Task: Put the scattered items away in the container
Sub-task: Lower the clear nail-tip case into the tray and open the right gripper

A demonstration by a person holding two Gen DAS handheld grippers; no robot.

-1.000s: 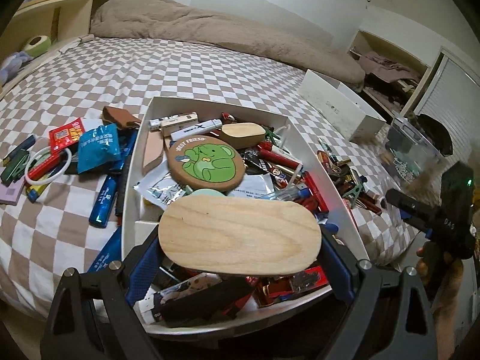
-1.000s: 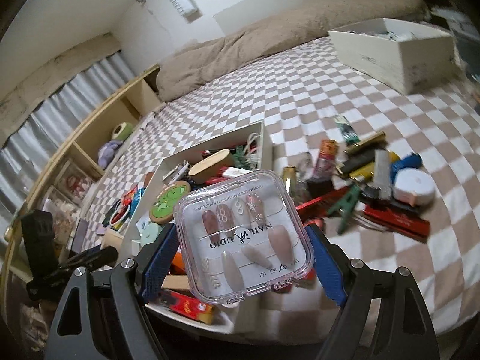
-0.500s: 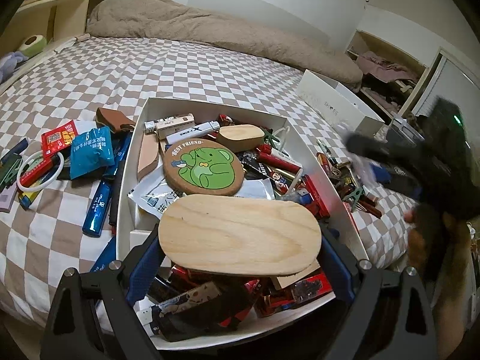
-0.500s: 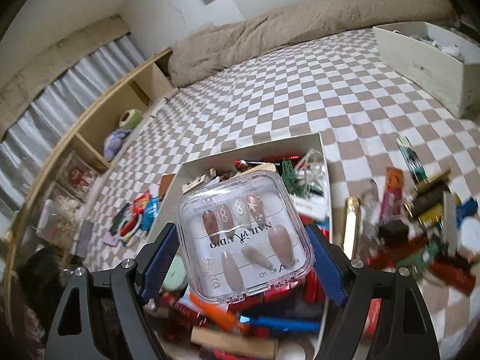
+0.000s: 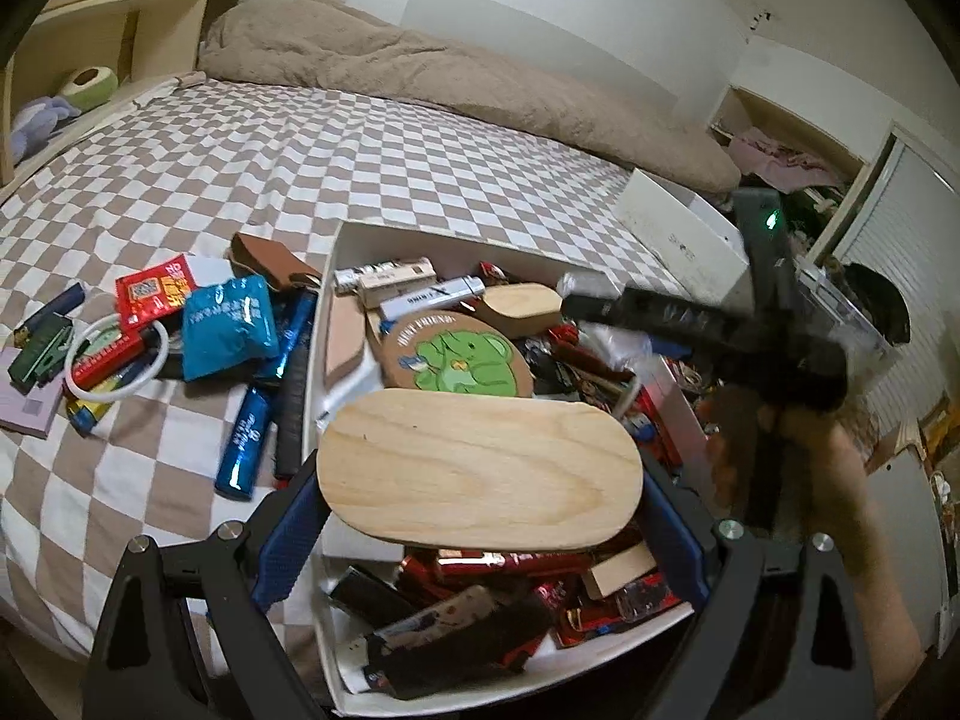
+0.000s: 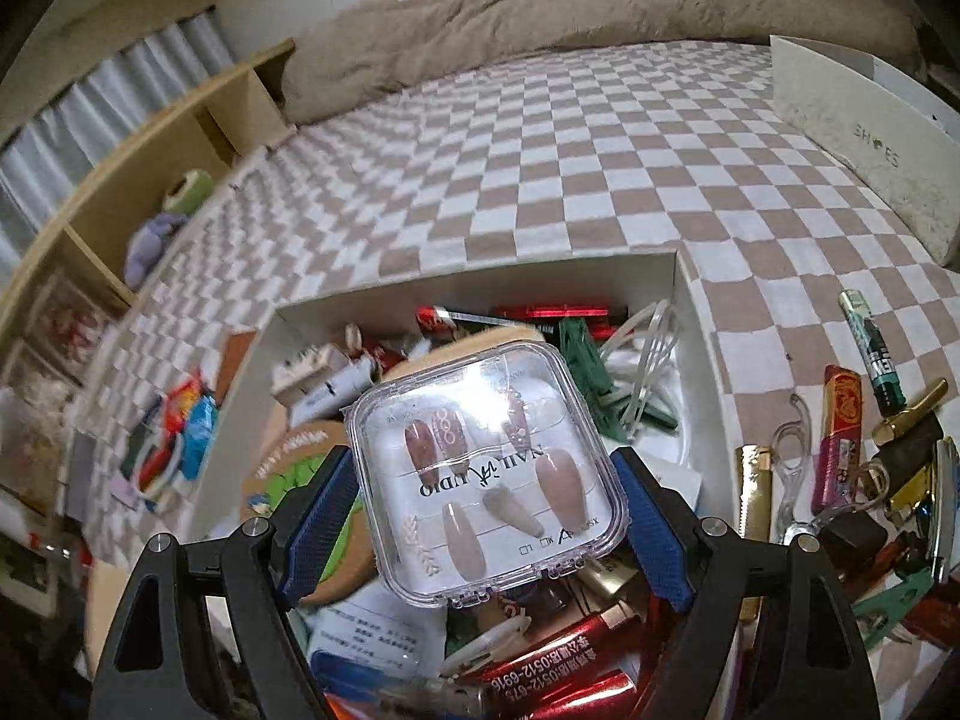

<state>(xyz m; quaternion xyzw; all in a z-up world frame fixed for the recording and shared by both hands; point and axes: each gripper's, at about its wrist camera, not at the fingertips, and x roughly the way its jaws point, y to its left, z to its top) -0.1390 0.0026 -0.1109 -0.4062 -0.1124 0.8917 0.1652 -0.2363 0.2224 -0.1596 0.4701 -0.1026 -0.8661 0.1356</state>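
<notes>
Bedsheet [image 5: 372,168]: tan and white checks. Box [image 5: 456,240]: white. Oval board [image 5: 480,468]: pale wood grain. Round coaster [image 5: 459,354]: brown with a green cartoon figure. Nail case [image 6: 486,480]: clear, holding brown and beige nails. Tool pads [image 6: 321,528]: blue. Pouch [image 5: 225,324]: blue.

Coaster [image 5: 465,354] in box [image 5: 420,235] on bed [image 5: 336,144].
</notes>
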